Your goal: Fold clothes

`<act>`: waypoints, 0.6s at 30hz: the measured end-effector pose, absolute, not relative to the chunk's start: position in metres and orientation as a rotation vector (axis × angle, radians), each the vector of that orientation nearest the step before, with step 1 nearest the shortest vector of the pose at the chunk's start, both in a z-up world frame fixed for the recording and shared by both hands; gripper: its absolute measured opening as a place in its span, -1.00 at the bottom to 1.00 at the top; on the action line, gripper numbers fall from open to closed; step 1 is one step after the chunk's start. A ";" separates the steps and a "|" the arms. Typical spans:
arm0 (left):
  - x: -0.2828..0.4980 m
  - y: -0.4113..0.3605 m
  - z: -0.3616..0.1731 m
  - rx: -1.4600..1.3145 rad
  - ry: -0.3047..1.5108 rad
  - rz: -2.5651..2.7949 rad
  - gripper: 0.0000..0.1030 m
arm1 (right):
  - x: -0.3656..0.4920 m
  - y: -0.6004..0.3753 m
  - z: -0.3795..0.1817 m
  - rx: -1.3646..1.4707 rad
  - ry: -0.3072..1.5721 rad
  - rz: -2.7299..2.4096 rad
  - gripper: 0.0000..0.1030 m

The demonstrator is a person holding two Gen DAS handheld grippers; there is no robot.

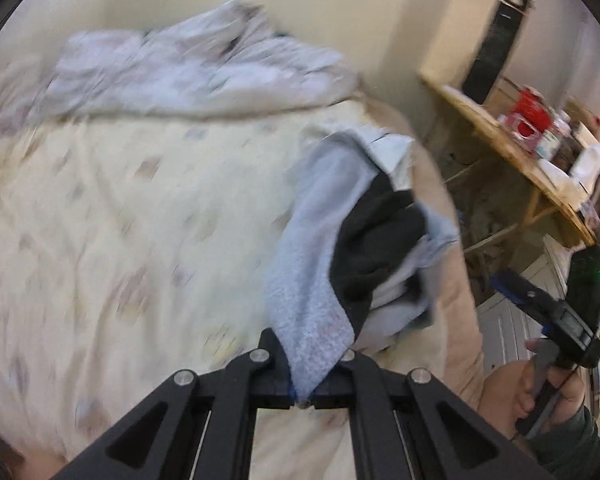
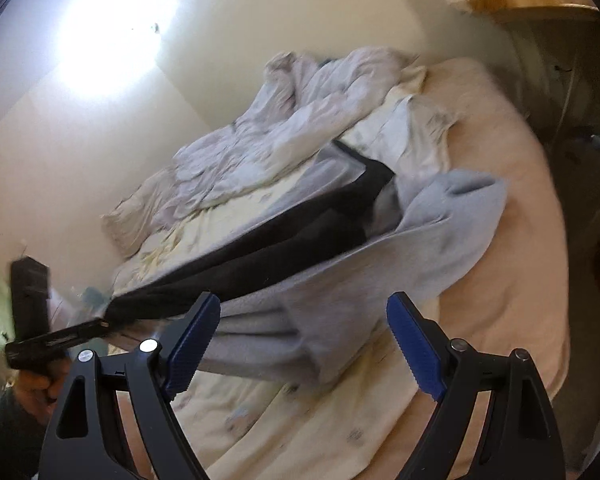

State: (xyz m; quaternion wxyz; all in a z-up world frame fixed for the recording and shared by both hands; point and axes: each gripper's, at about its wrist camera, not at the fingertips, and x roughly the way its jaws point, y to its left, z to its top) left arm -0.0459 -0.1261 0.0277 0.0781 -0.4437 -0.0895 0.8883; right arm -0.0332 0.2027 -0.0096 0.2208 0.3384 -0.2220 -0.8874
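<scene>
A light blue-grey garment (image 1: 320, 264) with a black inner part (image 1: 376, 236) hangs from my left gripper (image 1: 302, 394), which is shut on one of its edges. In the right wrist view the same garment (image 2: 340, 292) stretches taut from the left gripper (image 2: 104, 323) at the far left across to the bed, where its far end lies crumpled. My right gripper (image 2: 310, 346) hovers just in front of the garment's lower edge. It is open, its blue pads (image 2: 198, 344) wide apart, and there is no cloth pressed between them.
A bed with a cream patterned quilt (image 1: 140, 220) fills the scene, and a crumpled pale duvet (image 2: 300, 120) is heaped at its head by the wall. A wooden table (image 1: 500, 128) with red items and clutter stands to the bed's right. A hand (image 1: 532, 384) holds the other gripper.
</scene>
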 end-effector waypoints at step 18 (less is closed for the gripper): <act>0.008 -0.179 -0.029 -1.796 0.078 2.735 -0.63 | -0.017 0.157 -0.024 1.020 -0.390 -2.408 0.73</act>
